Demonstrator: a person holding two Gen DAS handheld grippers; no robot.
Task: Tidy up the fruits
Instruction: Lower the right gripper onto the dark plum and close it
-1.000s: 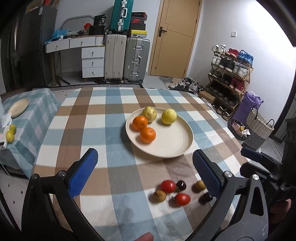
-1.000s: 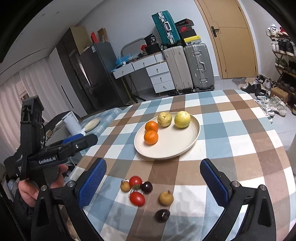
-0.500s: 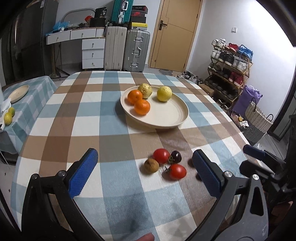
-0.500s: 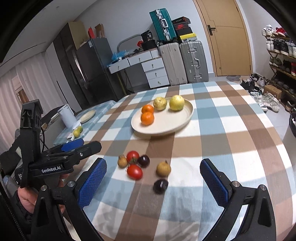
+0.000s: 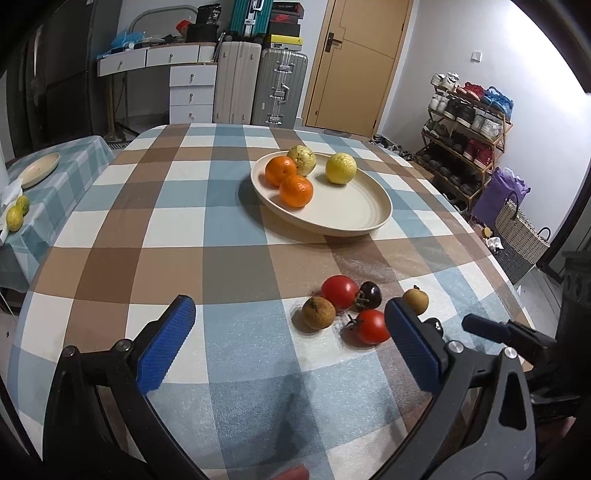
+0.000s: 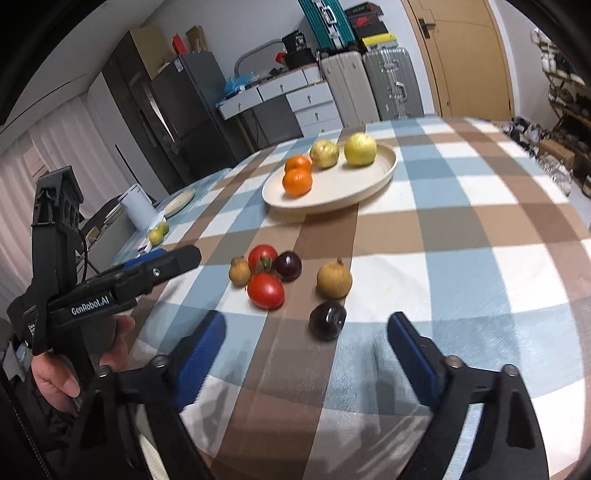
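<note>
- Step in hand — the approach: both claws hang over the loose fruit, nothing gripped.
- Right gripper (image 6: pixel 306 339): jaws closing, still apart and empty; dark plum (image 6: pixel 327 319) lies just ahead, between the pads.
- Left gripper (image 5: pixel 288 334): spread wide, empty; red tomato (image 5: pixel 370 326) just inside its right pad.
- Next, likely: lower onto the plum, pinch gently, carry it to the plate (image 6: pixel 384 173) well beyond.

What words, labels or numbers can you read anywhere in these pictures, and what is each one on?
"GenRobot.AI": white print on the side of the left gripper, seen from the right wrist view.
Small white sticker on that gripper's handle: too small to read.
Label on the black box on the desk: a large number shows, too blurred to be sure.
Shoe boxes above the suitcases: logos blurred, not readable.
Nothing else legible.
</note>
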